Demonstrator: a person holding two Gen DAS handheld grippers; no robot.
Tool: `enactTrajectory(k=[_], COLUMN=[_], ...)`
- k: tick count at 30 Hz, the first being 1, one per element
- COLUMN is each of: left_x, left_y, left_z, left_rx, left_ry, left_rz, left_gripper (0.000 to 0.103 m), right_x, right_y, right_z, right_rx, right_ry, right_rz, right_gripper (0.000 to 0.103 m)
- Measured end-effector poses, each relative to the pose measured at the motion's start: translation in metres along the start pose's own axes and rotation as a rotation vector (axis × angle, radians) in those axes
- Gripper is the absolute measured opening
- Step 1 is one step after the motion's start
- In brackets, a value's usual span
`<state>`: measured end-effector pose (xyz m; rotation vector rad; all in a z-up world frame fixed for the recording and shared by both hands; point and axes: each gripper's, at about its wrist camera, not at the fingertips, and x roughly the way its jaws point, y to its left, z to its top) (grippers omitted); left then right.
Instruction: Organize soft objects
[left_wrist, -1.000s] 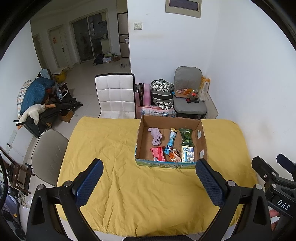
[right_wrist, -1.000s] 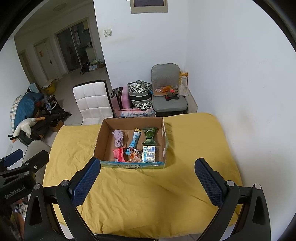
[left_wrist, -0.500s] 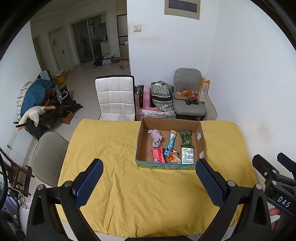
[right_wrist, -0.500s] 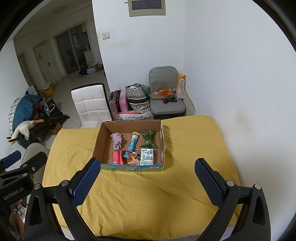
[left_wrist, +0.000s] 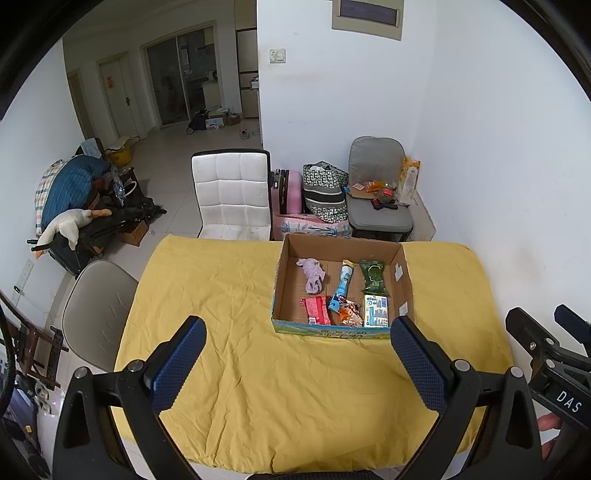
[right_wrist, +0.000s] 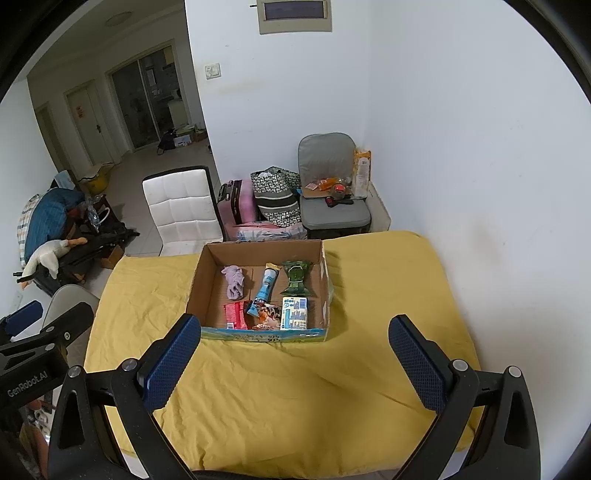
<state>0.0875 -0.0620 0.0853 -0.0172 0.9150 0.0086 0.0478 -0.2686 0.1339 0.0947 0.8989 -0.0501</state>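
Note:
A cardboard box (left_wrist: 404, 273) (right_wrist: 201, 280) sits on a table with a yellow cloth (left_wrist: 229, 295) (right_wrist: 369, 295). In it lie a lilac cloth (left_wrist: 313, 272) (right_wrist: 234, 281), a blue tube (left_wrist: 341, 282) (right_wrist: 266, 283), a green packet (left_wrist: 373, 275) (right_wrist: 294, 278), a red packet (left_wrist: 316, 309) (right_wrist: 235, 314), an orange snack bag (left_wrist: 348, 316) and a white-blue pack (left_wrist: 376, 314) (right_wrist: 294, 312). My left gripper (left_wrist: 297, 362) is open and empty, held above the near table edge. My right gripper (right_wrist: 295, 360) is open and empty, to its right.
A white chair (left_wrist: 232, 192) stands behind the table, a beige chair (left_wrist: 98, 306) at its left. A pink suitcase (left_wrist: 286, 192), a patterned bag (left_wrist: 325, 192) and a grey seat (left_wrist: 376, 192) line the back wall. A white wall runs along the table's right side.
Both grippers have pulled back and risen slightly; the box looks a bit farther away. Both stay open and empty.

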Motion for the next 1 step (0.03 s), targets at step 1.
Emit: enactTrajectory(k=[1], left_x=[0.0000], left_y=[0.0000], left_z=[-0.0001], left_rx=[0.001], left_ry=[-0.001], left_rz=[0.002], left_gripper=[0.102], right_x=[0.0002], right_y=[-0.0002], right_z=[0.0005], right_rx=[0.000], right_ry=[-0.001], right_rz=[-0.002], right_gripper=[0.103])
